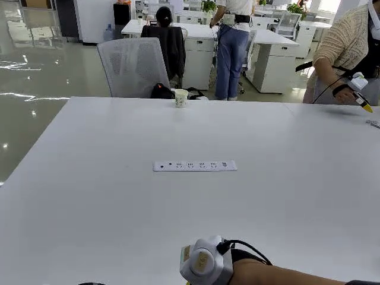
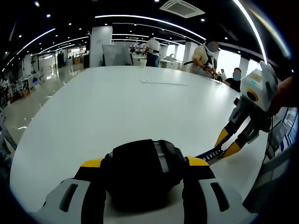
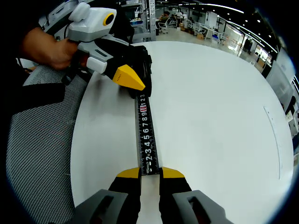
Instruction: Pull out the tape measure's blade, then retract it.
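My left gripper [image 2: 145, 162] clamps the black tape measure case [image 2: 140, 182] near the white table [image 2: 117, 107] edge as an anchor, while my right gripper [image 3: 150, 173], closed on the blade [image 3: 145, 135] tip, holds the short drawn length taut between them.

Count at the white surface [image 1: 89, 196], ×1:
- tape measure [image 2: 140, 179] ×1
- hand-held grippers on it ×2: left hand-held gripper [image 2: 145, 162], right hand-held gripper [image 3: 150, 173]
- power strip [image 1: 195, 165] ×1
- paper cup [image 1: 181, 98] ×1
- mesh chair [image 1: 133, 68] ×1

People in the head view ×3: seated person [image 1: 164, 16], person in jeans [image 1: 231, 47], person in a knit top [image 1: 344, 44].
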`<action>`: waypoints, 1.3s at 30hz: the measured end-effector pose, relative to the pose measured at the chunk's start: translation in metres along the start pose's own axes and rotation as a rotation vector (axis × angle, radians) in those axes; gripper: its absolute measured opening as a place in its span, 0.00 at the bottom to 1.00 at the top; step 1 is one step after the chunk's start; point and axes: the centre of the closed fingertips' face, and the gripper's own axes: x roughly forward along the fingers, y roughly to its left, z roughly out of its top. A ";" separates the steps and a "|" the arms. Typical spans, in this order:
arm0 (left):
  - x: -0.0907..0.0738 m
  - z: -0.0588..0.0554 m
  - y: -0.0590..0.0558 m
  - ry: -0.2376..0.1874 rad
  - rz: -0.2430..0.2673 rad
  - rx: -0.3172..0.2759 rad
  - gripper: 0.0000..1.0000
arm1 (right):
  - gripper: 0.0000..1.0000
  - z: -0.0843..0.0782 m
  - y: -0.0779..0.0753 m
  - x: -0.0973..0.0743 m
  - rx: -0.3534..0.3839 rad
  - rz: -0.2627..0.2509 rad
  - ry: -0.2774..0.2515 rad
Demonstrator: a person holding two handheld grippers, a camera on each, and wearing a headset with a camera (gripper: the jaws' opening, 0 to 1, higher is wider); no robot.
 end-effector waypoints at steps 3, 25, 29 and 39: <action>0.000 0.000 0.000 0.002 -0.002 0.002 0.61 | 0.11 0.004 0.001 0.002 -0.008 0.000 -0.003; 0.000 0.000 -0.001 0.004 -0.009 -0.011 0.61 | 0.11 0.011 0.000 0.005 -0.034 0.004 -0.016; 0.000 0.000 0.000 0.006 -0.014 -0.014 0.61 | 0.11 0.014 0.000 0.007 -0.041 0.000 -0.021; 0.000 0.000 0.000 0.010 -0.020 -0.024 0.61 | 0.11 0.020 0.001 0.011 -0.043 0.004 -0.033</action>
